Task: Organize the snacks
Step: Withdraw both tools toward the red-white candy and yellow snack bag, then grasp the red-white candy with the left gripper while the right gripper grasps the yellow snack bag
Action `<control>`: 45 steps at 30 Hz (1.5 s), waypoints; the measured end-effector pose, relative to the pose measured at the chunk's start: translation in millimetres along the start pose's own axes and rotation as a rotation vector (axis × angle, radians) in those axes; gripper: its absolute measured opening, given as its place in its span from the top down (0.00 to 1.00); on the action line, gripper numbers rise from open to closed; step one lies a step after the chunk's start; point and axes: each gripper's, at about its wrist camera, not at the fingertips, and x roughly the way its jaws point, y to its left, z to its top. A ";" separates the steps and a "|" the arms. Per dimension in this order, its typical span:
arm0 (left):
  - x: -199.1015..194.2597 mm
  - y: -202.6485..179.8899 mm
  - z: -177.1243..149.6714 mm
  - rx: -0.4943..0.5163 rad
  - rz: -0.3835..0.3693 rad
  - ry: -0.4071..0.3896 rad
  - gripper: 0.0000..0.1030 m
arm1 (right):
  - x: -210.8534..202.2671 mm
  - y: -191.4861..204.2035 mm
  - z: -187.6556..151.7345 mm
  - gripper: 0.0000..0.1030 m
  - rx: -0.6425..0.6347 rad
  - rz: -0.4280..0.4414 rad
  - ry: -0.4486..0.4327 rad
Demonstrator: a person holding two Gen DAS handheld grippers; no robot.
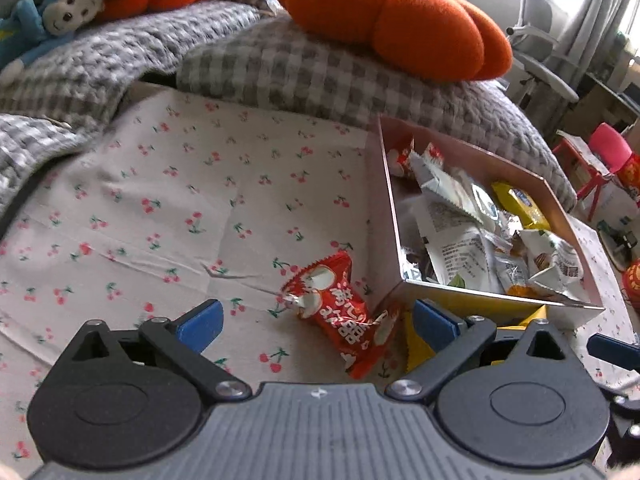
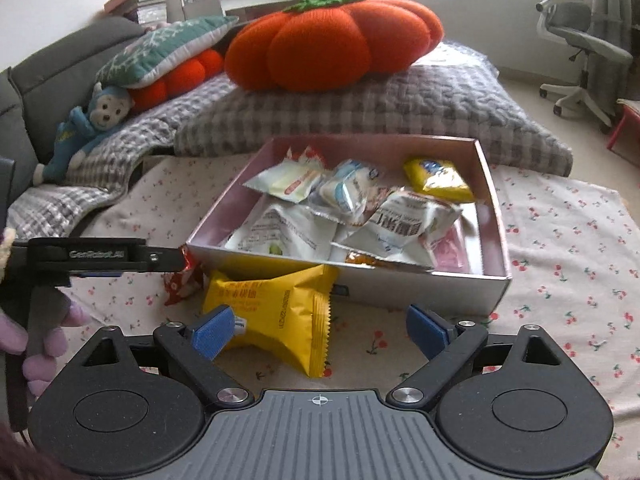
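A red snack packet (image 1: 340, 312) lies on the cherry-print cloth just left of the pink box (image 1: 394, 216). My left gripper (image 1: 318, 322) stands open above it, blue pads on either side, not touching. A yellow snack packet (image 2: 276, 312) lies in front of the box (image 2: 496, 216); a corner of the yellow packet (image 1: 416, 344) shows beside the left gripper's right pad. My right gripper (image 2: 320, 330) is open over the yellow packet, whose left end sits by the left pad. The box holds several white, silver and yellow packets. The red packet (image 2: 182, 280) peeks out in the right wrist view.
A checked grey blanket (image 2: 360, 112) with an orange pumpkin cushion (image 2: 332, 44) lies behind the box. A blue monkey toy (image 2: 86, 128) sits at the left. An office chair (image 2: 580, 52) stands at the far right. A hand in a purple glove (image 2: 36, 344) holds the left gripper.
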 end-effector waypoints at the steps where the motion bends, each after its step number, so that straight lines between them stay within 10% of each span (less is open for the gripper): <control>1: 2.9 -1.3 -0.8 -0.001 -0.001 0.001 0.04 | 3.6 1.1 -0.5 0.08 -0.001 0.003 0.005; 9: 10.7 -2.0 -1.8 -0.012 -0.036 0.025 0.11 | 26.7 5.3 -0.3 0.08 0.031 0.041 0.037; 23: -0.3 12.3 -3.5 0.063 -0.070 0.076 0.74 | 36.4 12.9 -0.7 0.30 0.085 0.102 0.079; 37: -13.9 22.3 -9.1 0.200 0.016 0.122 0.71 | 15.9 21.0 -15.5 0.53 0.068 0.215 0.190; 40: -17.8 23.4 -11.2 0.212 0.023 0.093 0.41 | 12.9 32.9 -21.4 0.52 -0.012 0.198 0.212; 45: -21.2 25.6 -12.3 0.207 0.016 0.026 0.24 | 4.3 44.5 -21.8 0.25 -0.127 0.125 0.164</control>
